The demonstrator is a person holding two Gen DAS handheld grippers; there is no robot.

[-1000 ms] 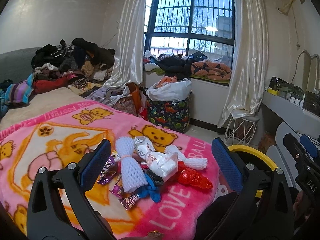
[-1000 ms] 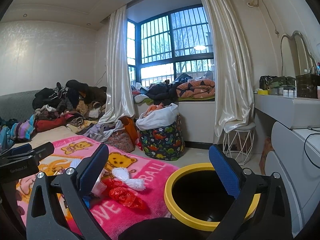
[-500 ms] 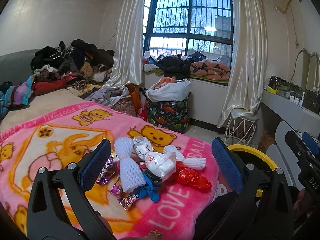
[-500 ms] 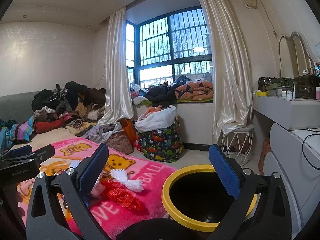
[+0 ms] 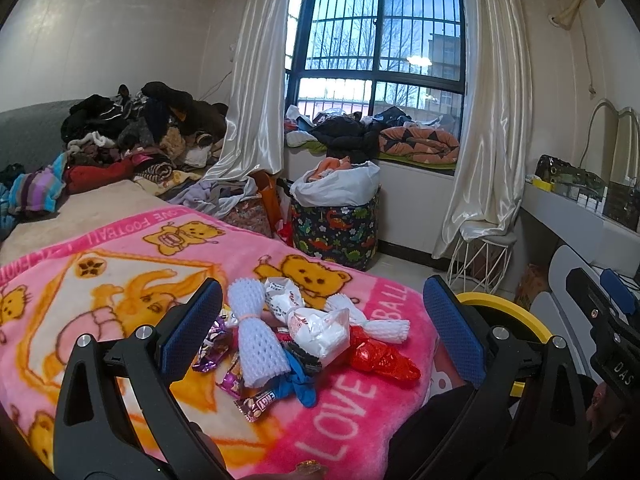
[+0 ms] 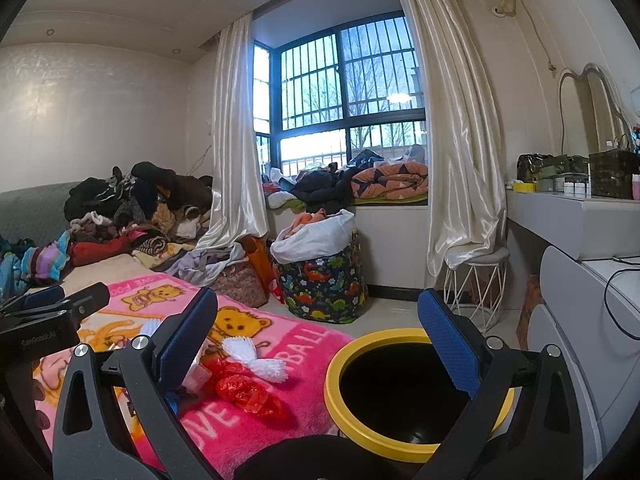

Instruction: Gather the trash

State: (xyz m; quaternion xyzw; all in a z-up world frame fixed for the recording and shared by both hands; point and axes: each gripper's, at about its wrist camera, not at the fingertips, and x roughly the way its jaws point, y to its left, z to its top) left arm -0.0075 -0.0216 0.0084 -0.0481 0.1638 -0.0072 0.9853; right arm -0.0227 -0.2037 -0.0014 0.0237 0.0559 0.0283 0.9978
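Note:
A pile of trash lies on the pink bear blanket (image 5: 120, 264): a white foam net sleeve (image 5: 256, 340), a crumpled white wrapper (image 5: 320, 330), a red foil wrapper (image 5: 384, 362), a blue scrap (image 5: 298, 384) and small candy wrappers (image 5: 258, 400). My left gripper (image 5: 320, 332) is open and empty, above and in front of the pile. My right gripper (image 6: 318, 340) is open and empty, over the gap between the bed and the yellow-rimmed black bin (image 6: 400, 392). The red wrapper (image 6: 250, 394) and a white foam net (image 6: 256, 358) also show in the right wrist view.
A dinosaur-print hamper (image 5: 336, 228) with a white bag stands by the window. Clothes are heaped on the bed's far end (image 5: 132, 144). A white wire stool (image 5: 480, 264) and a white dresser (image 6: 580, 240) stand at the right.
Both views shifted only slightly; the right gripper tilted up a little and the bin sits a bit lower in its view. Nothing was picked up.

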